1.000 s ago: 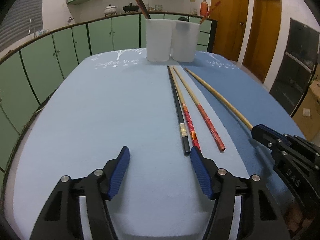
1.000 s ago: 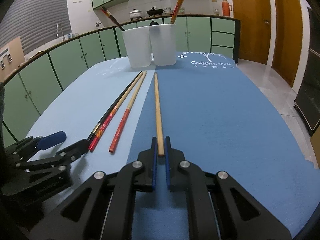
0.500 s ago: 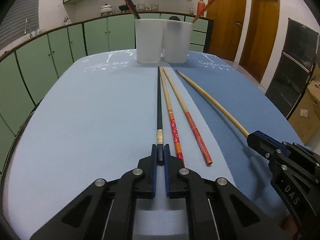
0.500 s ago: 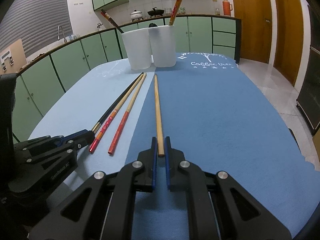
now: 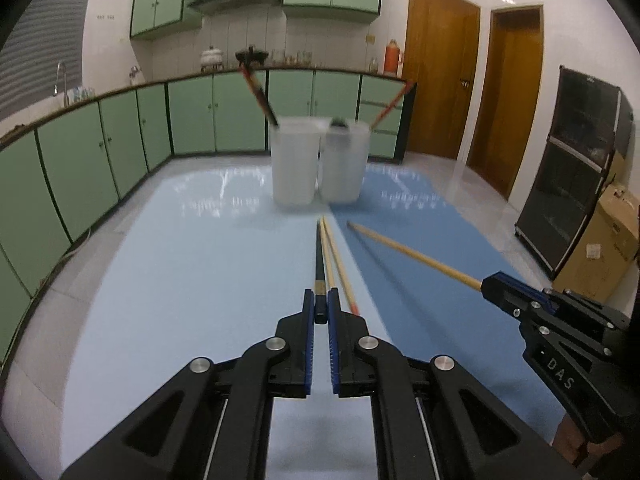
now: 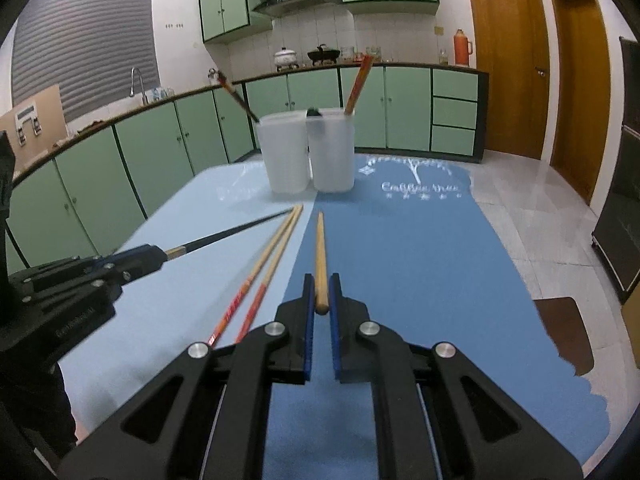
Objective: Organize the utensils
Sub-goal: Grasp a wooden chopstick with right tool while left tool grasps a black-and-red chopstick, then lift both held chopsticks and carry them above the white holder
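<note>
The left tool [image 5: 321,309] was clamped on the near end of a long black chopstick [image 5: 319,256], and the right tool [image 6: 321,295] was clamped on the near end of a plain pale wooden chopstick [image 6: 320,248]. Each stick pointed away from its tool toward the far end of the bench. Both seemed to be lifted off the surface, though the blur made that hard to confirm. Gripping at the thick butt end probably left the whole shaft free to be tipped into a cup.

Two wooden chopsticks with red patterned handles [image 6: 262,280] lay side by side on the bench between the held pair, not gripped by either tool.

At the far end stood two translucent white plastic cups, touching each other. The left cup [image 5: 295,160] held a dark chopstick leaning left, and the right cup [image 5: 345,160] held a red-handled one leaning right. This suggested sorting by kind, so the black stick likely belonged in the left cup.

The bench [image 6: 420,260] was covered by a cloth, pale blue on the left and deeper blue on the right, with a white printed tree near the far edge. Around it ran green kitchen cabinets [image 5: 80,160], and brown wooden doors [image 5: 440,68] stood far right.
</note>
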`<state>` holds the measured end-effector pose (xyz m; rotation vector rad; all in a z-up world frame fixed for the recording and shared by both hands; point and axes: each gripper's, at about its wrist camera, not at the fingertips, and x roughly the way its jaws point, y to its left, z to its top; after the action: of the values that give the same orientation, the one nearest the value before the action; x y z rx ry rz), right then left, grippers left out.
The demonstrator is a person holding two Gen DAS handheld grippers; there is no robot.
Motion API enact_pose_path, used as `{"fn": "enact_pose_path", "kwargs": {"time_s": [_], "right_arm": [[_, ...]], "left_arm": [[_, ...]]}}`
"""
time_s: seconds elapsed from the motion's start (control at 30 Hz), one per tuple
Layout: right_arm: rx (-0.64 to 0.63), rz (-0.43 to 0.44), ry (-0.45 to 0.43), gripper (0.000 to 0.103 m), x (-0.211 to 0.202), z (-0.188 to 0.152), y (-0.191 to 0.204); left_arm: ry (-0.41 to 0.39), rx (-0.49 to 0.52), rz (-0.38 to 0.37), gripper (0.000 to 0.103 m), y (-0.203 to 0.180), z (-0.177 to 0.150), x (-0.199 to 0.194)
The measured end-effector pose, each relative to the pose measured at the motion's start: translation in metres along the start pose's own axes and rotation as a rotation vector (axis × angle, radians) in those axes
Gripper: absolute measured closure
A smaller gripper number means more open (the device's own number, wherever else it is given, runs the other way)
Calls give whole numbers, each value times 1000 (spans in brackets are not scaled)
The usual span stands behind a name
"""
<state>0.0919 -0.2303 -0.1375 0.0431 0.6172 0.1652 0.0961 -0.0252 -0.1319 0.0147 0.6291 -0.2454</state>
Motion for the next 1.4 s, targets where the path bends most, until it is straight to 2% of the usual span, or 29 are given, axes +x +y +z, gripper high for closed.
{"fn": "enact_pose_path", "kwargs": {"time_s": [0.4, 0.57, 0.77, 1.0, 1.2, 1.4], "right_arm": [[27, 64, -89, 97, -35, 74, -15], [33, 101, -110, 97, -42, 106, -19], [39, 153, -93, 97, -39, 142, -24], [-6, 159, -123, 97, -40, 178, -24], [-2, 184, -187, 97, -45, 215, -28], [-14, 171, -277, 97, -41, 264, -30]], "left_arm": [[-149, 26, -37, 97, -4, 69, -31], [-178, 33, -54, 97, -7, 87, -35], [-206, 46, -74, 97, -11, 107, -37], [-246, 61, -87, 97, -15, 128, -42], [-322, 78, -87, 97, -17, 160, -48], [-413, 80, -78, 97, -16, 202, -48]]}}
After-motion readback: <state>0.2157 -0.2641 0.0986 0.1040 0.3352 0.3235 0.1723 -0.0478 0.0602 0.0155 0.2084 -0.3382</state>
